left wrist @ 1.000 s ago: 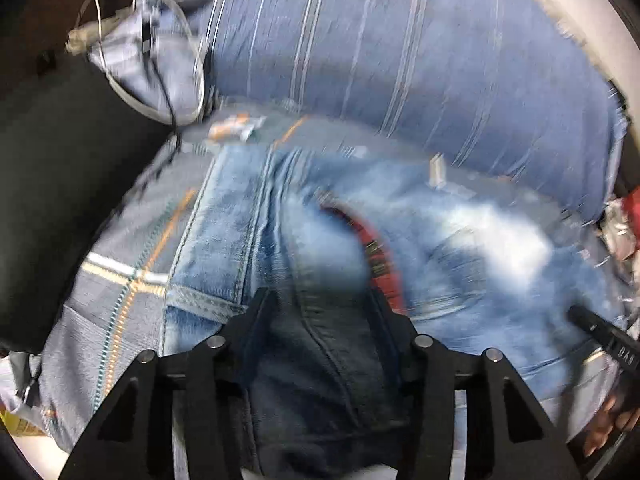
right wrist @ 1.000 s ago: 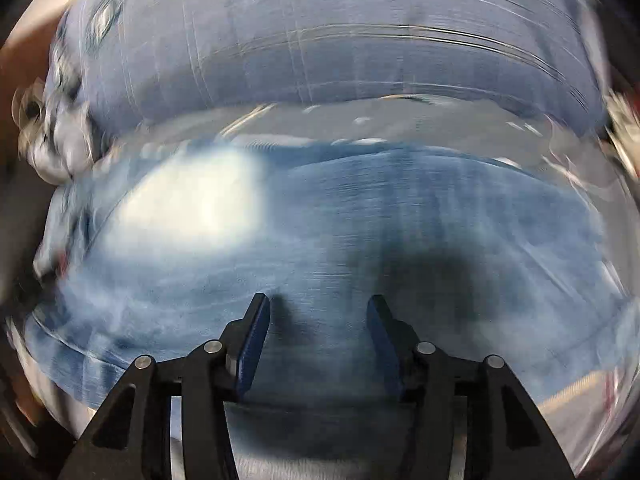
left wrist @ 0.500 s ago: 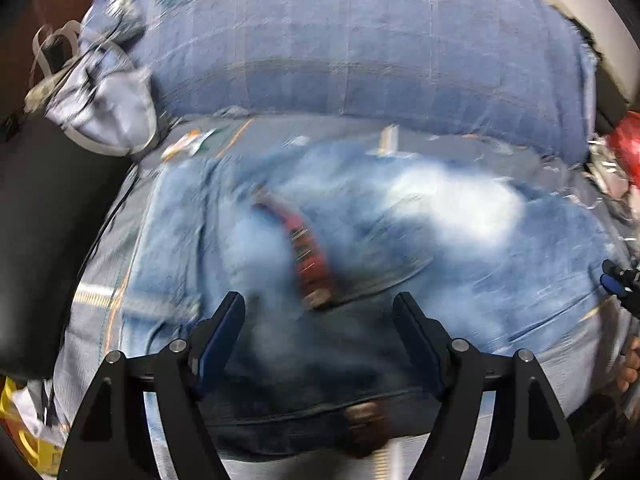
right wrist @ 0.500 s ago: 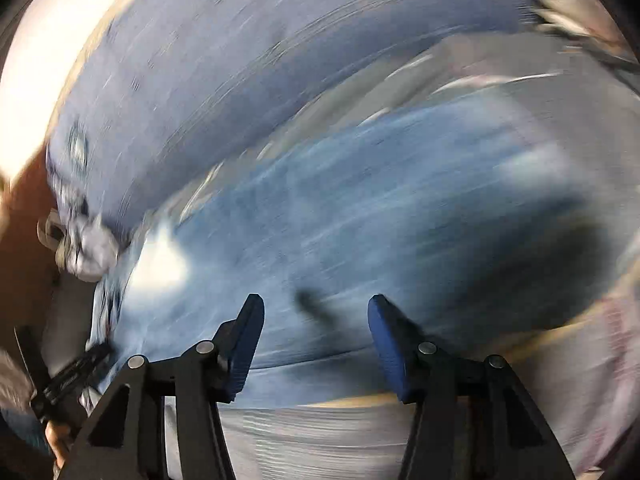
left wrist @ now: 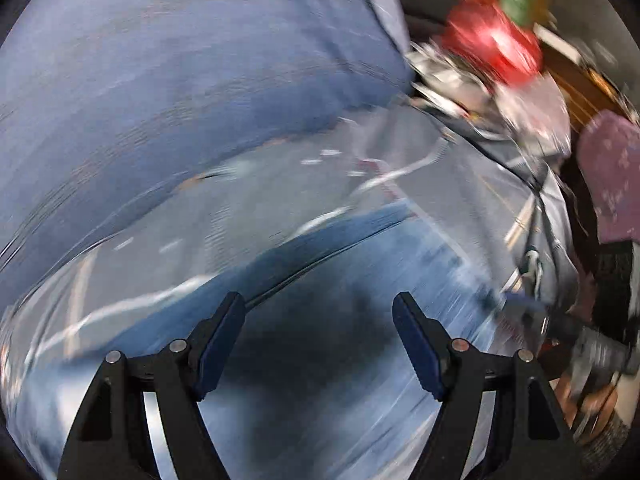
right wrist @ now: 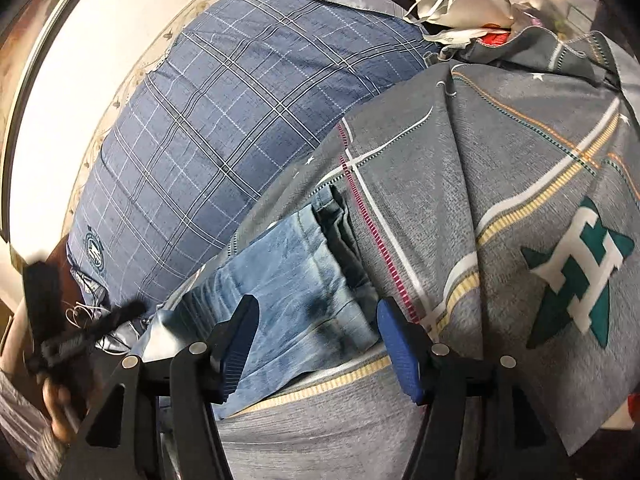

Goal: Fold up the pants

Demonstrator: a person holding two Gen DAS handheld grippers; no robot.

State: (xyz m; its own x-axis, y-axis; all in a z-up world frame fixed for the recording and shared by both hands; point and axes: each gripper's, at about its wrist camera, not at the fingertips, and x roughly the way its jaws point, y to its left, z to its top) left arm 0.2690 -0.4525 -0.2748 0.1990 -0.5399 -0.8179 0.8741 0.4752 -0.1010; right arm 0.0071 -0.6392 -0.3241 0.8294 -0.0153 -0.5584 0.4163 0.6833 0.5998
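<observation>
Both views swung right since a second ago. Left gripper (left wrist: 319, 338) and right gripper (right wrist: 318, 334) hovered over the folded jeans (right wrist: 288, 276), fingers apart, gripping nothing.

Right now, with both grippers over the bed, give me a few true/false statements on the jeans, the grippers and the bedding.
1. The right gripper is open with nothing between its fingers. True.
2. The jeans hang in the air from the left gripper. False: they lie on the grey sheet, and the left gripper is open and empty.
3. A blue plaid pillow lies beyond the jeans. True.
4. The sheet is plain white. False: it is grey with stripes and a green and white logo.
5. The left wrist view is sharp. False: it is blurred by motion.
</observation>
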